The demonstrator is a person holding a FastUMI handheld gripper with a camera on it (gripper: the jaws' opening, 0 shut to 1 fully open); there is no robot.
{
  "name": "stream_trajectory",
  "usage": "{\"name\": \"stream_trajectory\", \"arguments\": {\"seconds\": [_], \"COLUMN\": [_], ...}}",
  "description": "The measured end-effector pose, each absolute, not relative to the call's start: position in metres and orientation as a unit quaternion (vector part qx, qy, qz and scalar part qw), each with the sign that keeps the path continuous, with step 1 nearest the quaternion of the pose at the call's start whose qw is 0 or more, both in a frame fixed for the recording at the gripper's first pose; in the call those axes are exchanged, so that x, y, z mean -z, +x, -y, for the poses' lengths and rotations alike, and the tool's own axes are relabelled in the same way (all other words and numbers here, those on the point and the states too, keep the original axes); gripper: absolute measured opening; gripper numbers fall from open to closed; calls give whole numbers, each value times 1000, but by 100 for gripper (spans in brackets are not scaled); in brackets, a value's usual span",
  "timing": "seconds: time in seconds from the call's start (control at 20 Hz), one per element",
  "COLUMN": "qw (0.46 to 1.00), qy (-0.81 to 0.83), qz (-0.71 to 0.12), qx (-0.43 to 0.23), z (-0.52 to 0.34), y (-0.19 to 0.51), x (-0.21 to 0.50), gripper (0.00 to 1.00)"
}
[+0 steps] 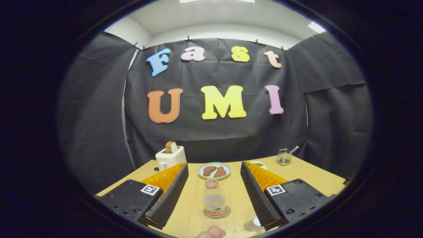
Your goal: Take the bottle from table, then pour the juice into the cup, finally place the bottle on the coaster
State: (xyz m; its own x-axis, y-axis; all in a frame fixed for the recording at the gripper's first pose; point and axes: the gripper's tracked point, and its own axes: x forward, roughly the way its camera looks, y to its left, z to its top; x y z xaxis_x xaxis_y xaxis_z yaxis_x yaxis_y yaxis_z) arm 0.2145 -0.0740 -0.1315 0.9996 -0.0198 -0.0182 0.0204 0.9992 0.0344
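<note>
here, your gripper (214, 195) holds its jaws wide apart over the wooden table (307, 173). the small clear bottle (214, 201) stands upright between the fingers, touching neither, with a plate of food (214, 170) just beyond it.

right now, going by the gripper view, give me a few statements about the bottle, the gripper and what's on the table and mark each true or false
1. The bottle stands upright on the table between the two fingers. True.
2. The gripper is shut on the bottle. False: its fingers are spread wide, with clear gaps to the bottle on both sides.
3. A plate with two brown pieces of food lies beyond the bottle. True.
4. The toaster is empty. False: a slice of bread sticks up from its slot.
5. The bottle is lying on its side. False: it is upright.
</note>
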Motion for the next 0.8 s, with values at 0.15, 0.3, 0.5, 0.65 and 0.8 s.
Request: {"name": "stream_trajectory", "arguments": {"seconds": [0.15, 0.3, 0.5, 0.65, 0.8], "qw": [1000, 1000, 1000, 1000, 999], "qy": [7, 4, -7, -13, -23], "qz": [-3, 13, -4, -13, -23], "qx": [7, 12, 18, 10, -1], "z": [70, 71, 72, 63, 58], "y": [181, 146, 100, 69, 40], "x": [96, 64, 54, 50, 52], "gripper": [100, 100, 100, 100, 100]}}
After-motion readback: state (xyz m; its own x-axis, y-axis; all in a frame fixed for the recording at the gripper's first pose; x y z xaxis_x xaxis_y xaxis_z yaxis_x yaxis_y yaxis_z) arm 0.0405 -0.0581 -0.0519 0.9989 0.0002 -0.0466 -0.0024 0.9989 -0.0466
